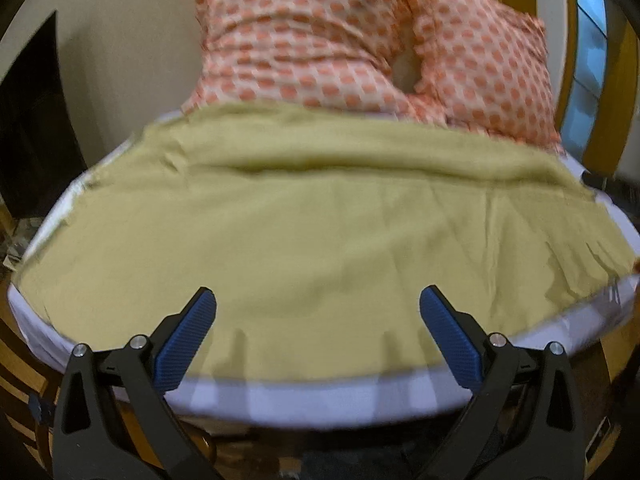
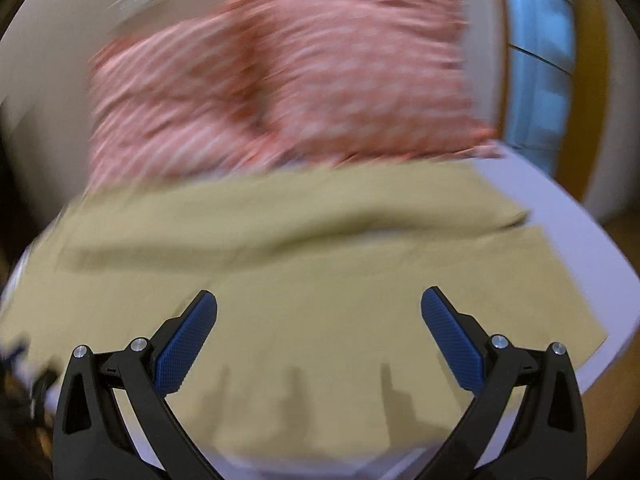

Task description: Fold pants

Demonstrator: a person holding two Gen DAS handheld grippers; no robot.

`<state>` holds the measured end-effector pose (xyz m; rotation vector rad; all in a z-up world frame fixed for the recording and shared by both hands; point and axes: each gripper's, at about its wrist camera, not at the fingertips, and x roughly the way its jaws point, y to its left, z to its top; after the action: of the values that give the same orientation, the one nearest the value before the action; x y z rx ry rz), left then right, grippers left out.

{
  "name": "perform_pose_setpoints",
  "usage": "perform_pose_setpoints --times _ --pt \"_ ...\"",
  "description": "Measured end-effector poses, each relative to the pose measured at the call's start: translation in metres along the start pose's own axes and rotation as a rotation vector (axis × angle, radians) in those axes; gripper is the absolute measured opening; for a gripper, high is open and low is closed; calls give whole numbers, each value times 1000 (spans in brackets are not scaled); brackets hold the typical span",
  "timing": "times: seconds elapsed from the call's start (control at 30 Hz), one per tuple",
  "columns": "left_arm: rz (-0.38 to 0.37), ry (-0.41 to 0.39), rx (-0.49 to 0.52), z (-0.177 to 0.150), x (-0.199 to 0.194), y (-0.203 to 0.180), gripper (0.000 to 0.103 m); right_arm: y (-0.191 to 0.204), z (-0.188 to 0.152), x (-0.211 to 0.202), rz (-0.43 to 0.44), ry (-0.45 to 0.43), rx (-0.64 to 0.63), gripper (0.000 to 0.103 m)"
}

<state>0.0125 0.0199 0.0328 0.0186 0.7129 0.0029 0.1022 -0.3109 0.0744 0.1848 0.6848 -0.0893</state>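
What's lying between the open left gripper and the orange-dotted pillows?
In the left wrist view, only the olive-green pants, spread flat on the white bed, lie between the left gripper and the pillows.

Both wrist views set low at the near edge of the bed (image 1: 320, 400), looking forward between wide-spread blue finger pads (image 1: 192, 340) toward the headboard end. Left view closer to centre – right view shifted rightward (heavily blurred). Shared: olive pants (image 1: 304, 240) (image 2: 320, 280), orange-dotted pillows (image 1: 360, 40) (image 2: 288, 80), blue window (image 1: 588, 40) (image 2: 536, 72).
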Motion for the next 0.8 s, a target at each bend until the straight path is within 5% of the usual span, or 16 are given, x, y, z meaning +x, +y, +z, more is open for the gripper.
perform_pose_setpoints --times 0.1,0.17,0.3,0.57,0.67,0.8 --pt "12 -43 -37 24 2 9 101 -50 67 46 -76 58 170 95" --pt "13 -57 -50 38 7 13 101 -82 102 93 -127 132 283 67" --pt "28 -58 -42 55 21 17 101 -128 142 187 -262 279 445 55" --pt "41 -43 -37 76 50 28 101 -150 164 270 -450 323 516 55" --pt "30 -36 -37 78 57 29 101 -141 157 274 -495 300 393 36" --pt "11 -40 -45 76 56 31 101 -146 134 252 -426 217 369 9"
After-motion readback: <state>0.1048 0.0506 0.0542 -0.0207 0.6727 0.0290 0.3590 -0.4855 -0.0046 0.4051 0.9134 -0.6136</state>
